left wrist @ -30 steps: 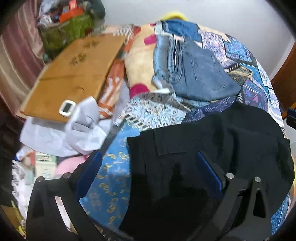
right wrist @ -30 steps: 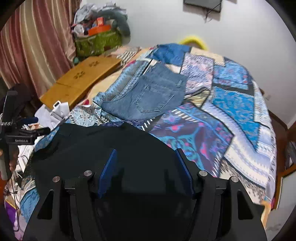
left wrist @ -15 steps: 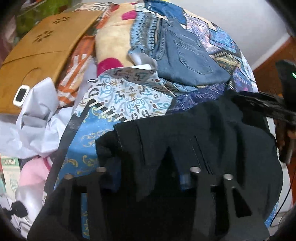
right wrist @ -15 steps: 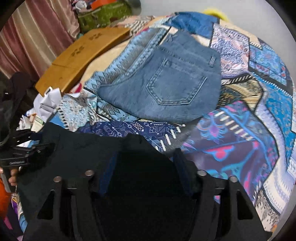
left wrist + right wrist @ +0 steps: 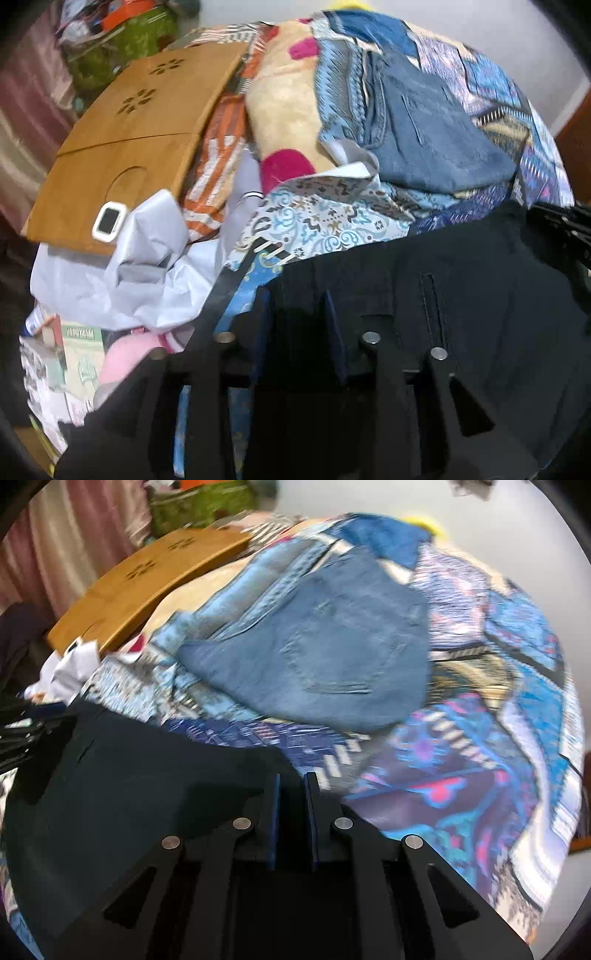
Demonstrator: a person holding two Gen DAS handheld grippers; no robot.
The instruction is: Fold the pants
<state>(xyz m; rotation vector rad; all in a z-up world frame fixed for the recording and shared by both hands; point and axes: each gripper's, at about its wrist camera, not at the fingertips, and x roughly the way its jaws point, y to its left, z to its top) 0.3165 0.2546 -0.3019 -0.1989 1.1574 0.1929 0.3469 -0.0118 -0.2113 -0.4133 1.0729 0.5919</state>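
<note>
Pinching the black pants (image 5: 480, 314) at two edges, left tool (image 5: 297, 295) and right tool (image 5: 291, 779) are both clenched on the cloth.

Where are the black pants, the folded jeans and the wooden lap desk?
black pants (image 5: 480, 295), left wrist view, panel beside the welt pocket
folded jeans (image 5: 332, 664), right wrist view, back pocket area
wooden lap desk (image 5: 122, 147), left wrist view, middle of the top
</note>
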